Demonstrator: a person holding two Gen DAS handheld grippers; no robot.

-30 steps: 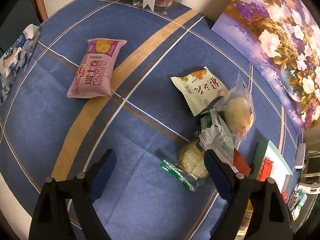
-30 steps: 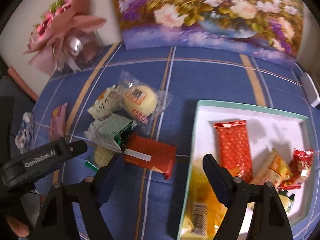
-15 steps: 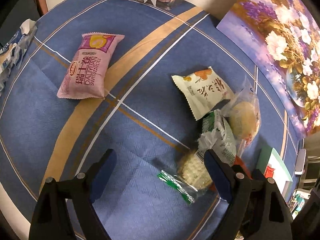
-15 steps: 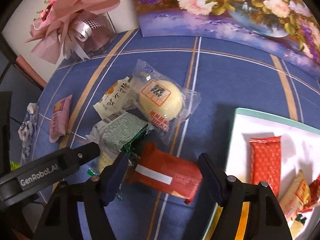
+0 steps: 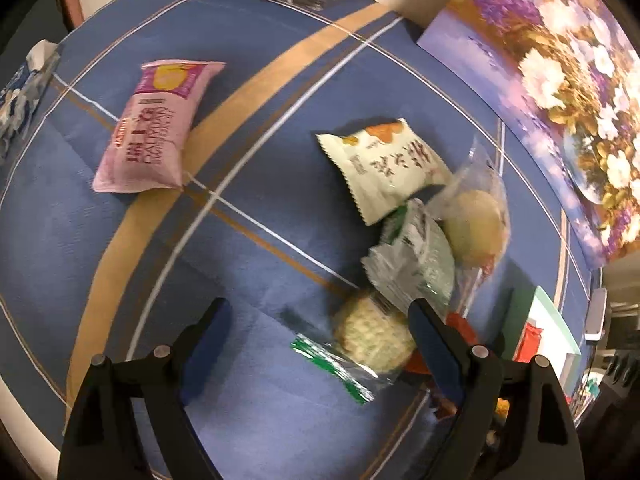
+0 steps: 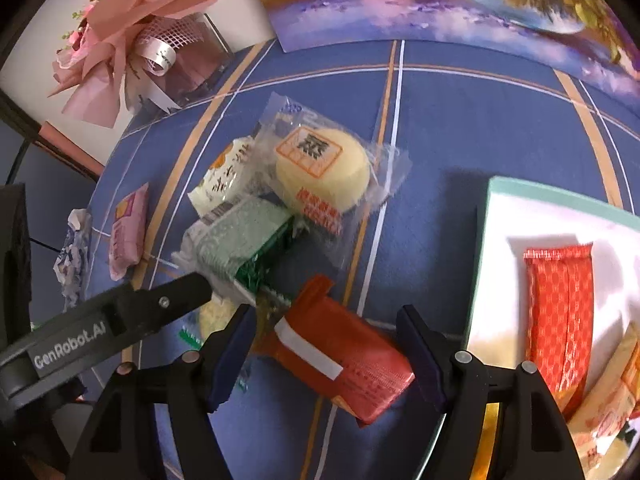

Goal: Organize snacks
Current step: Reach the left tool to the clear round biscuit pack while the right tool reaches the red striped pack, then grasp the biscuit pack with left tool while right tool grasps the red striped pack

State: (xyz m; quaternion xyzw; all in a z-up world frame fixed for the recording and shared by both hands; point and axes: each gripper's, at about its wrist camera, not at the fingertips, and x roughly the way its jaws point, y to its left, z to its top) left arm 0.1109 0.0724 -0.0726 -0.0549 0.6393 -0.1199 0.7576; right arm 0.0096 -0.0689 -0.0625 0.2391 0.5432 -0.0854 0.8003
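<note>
Two hand-held grippers hang over the snacks, both spread and holding nothing. The right hand-held gripper (image 6: 326, 350) straddles the red-brown packet (image 6: 340, 354); a gap shows on each side, so no pinch yet. The left hand-held gripper (image 5: 316, 336) has the clear-wrapped round cracker (image 5: 370, 340) near its right finger, untouched.

Just beyond lie a green packet (image 6: 244, 240), a bun in clear wrap (image 6: 322, 170) and a cream packet (image 5: 384, 168), bunched and overlapping on the blue worktop (image 5: 248, 264). A pink packet (image 5: 154, 132) lies well apart, with a blue-and-white wrapper (image 5: 24, 92) at the far edge.

The white tray (image 6: 500, 248) already holds a red bar (image 6: 560, 312) and a few more snacks at its near corner. By my judgement the sorting is partly done, with at least six snacks left; the red-brown packet looks next.
</note>
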